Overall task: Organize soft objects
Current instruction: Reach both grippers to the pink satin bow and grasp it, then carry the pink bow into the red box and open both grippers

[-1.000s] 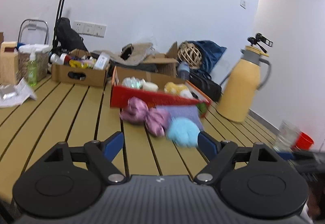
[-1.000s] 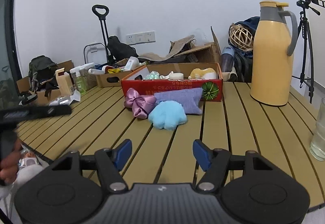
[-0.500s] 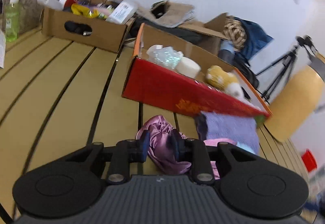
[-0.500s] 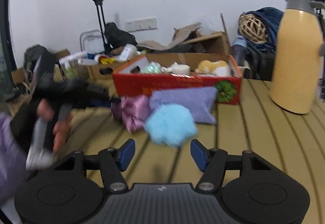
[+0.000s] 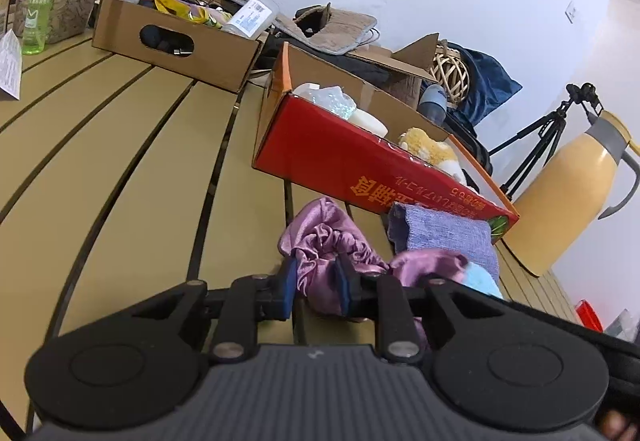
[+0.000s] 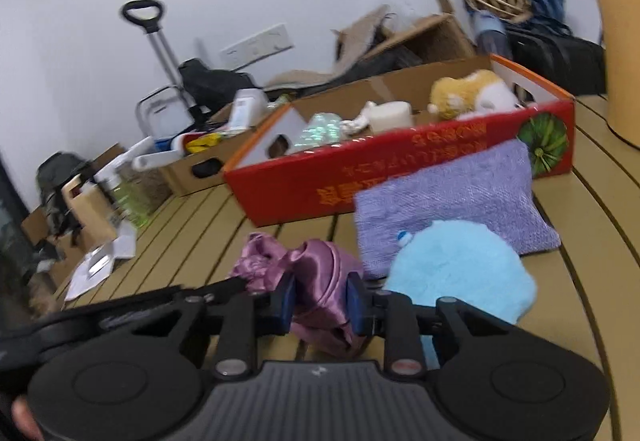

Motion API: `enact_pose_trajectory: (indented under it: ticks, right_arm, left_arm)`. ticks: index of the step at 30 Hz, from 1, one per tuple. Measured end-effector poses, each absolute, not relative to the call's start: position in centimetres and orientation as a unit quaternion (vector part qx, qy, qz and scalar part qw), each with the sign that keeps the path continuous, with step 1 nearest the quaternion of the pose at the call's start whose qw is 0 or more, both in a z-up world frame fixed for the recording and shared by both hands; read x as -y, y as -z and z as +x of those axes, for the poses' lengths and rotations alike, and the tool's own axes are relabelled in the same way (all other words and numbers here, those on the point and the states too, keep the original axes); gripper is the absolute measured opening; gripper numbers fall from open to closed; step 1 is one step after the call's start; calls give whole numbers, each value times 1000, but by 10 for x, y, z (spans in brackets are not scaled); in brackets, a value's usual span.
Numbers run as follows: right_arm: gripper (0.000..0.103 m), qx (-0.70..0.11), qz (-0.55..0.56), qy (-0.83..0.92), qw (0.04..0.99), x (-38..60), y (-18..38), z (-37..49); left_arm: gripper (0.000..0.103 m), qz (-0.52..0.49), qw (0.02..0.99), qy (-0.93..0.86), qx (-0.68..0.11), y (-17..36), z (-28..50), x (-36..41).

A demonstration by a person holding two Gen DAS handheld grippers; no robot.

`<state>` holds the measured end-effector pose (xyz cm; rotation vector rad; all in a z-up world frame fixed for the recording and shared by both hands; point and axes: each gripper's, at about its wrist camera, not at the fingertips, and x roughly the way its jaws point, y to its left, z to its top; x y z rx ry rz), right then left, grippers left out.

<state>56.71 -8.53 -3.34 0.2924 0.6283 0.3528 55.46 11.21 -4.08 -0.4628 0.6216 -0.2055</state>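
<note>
The satin bow (image 5: 320,241) lies on the table (image 5: 120,181) before the red box (image 5: 340,161), whose print is seen upside down; "MOSS" (image 6: 452,137) is partly readable. It is being pinched, jaws closing, by the left gripper (image 5: 316,287) and right gripper (image 6: 320,301).

— What can't you make out from here?

— My own housing covers the near bench (image 5: 120,169) in both views. The satin bow (image 5: 320,241) runs down behind my fingers (image 5: 289,287), so its lower folds are hidden. The blue plush (image 5: 482,279) is mostly behind my left linkage, only a corner showing.

— And the right view?

— Smeared all over. The print on the red box (image 6: 320,185) won't read. The flask (image 6: 616,21) is cut by the right edge, only a strip left. The cloth (image 6: 452,201) tucks under the plush (image 6: 460,273); where its edge ends I can't tell.
</note>
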Motion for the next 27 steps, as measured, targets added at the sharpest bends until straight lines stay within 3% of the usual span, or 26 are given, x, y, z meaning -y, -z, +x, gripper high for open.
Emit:
enact_pose_trajectory:
  ticks: [4,11,15,19,27]
  right_arm:
    - [11,-310,138,-181,923,86,31,568]
    - [10,-256,139,-215,932,102,-8,554]
    - [10,-239,127,-211,939,123,-38,590]
    - [10,-257,124,-199,937,149,-55,665]
    - [11,-339,85,-162,923,144,-20,788]
  left_arm:
    - [15,-221,921,118,-298,37,551,-113]
    - [14,-193,947,143,-215,-15,531,-102]
    - [14,-170,949,162,-210,-45,579,-78]
    - [14,-176,937,159,-255,-54,668,-53]
    - [15,-119,929,111,-331,-30,770,-16]
